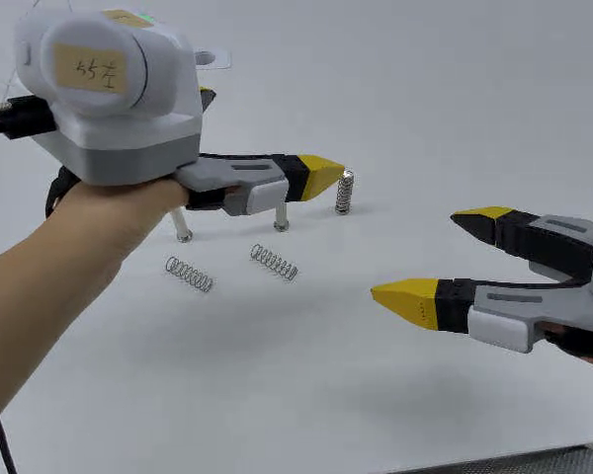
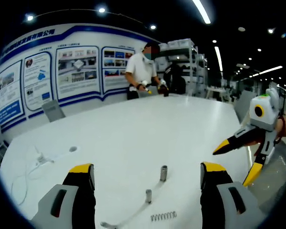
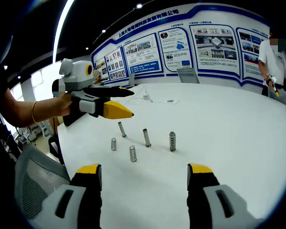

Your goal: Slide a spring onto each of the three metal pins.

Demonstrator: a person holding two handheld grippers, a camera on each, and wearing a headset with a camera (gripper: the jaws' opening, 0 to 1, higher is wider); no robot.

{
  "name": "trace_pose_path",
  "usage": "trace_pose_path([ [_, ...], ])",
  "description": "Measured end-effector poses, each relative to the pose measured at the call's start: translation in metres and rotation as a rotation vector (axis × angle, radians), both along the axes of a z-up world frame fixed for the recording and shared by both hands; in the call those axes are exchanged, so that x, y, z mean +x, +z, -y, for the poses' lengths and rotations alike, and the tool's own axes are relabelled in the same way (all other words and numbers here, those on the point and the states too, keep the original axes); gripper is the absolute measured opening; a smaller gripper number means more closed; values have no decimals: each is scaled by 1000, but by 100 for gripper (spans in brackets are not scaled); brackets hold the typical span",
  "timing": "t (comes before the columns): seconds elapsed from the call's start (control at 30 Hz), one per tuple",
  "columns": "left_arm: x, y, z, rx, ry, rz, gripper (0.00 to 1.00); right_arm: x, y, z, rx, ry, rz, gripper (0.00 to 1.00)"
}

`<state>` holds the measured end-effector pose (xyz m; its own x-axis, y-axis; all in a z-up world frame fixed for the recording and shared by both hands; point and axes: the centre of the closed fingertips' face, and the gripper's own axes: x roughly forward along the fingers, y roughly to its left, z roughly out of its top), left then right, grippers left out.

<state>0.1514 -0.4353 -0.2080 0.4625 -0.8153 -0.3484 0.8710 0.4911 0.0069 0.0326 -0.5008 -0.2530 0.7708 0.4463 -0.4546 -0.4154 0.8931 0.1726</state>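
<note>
Three metal pins stand in a row on the white table (image 1: 395, 99). The right pin (image 1: 345, 193) carries a spring; the middle pin (image 1: 281, 219) and left pin (image 1: 183, 227) are bare. Two loose springs (image 1: 189, 274) (image 1: 274, 262) lie in front of them. My left gripper (image 1: 272, 138) hovers open above the pins, nothing in it. My right gripper (image 1: 415, 255) is open and empty, off to the right of the pins. In the right gripper view I see the sprung pin (image 3: 172, 141), bare pins (image 3: 146, 137) (image 3: 121, 129) and both loose springs (image 3: 132, 153) (image 3: 113, 144).
A cable (image 2: 38, 157) and a round hole (image 2: 73, 149) lie at the table's far side. A person (image 2: 143, 71) stands at the far end. A mesh chair (image 3: 33, 186) is by the near edge (image 1: 534, 459).
</note>
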Motion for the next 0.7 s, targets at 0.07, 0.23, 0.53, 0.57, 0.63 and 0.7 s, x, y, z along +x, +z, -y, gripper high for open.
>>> trace_pose_path([
  [0.07, -2, 2, -4, 0, 5, 1, 94, 0, -2, -1, -7, 5, -4, 74],
  [0.23, -3, 5, -11, 8, 19, 17, 96, 2, -2, -2, -13, 13, -4, 73],
  [0.53, -4, 11, -20, -31, 32, -19, 96, 4, -2, -3, -14, 17, 1, 72],
  [0.57, -4, 12, -22, -30, 33, -21, 96, 4, -2, -4, -14, 19, 2, 72],
  [0.63, -5, 13, -25, -33, 35, -24, 95, 4, -2, -5, -20, 24, 3, 71],
  [0.7, -6, 14, -28, -32, 36, -24, 95, 5, -4, -7, -33, 34, 5, 70],
])
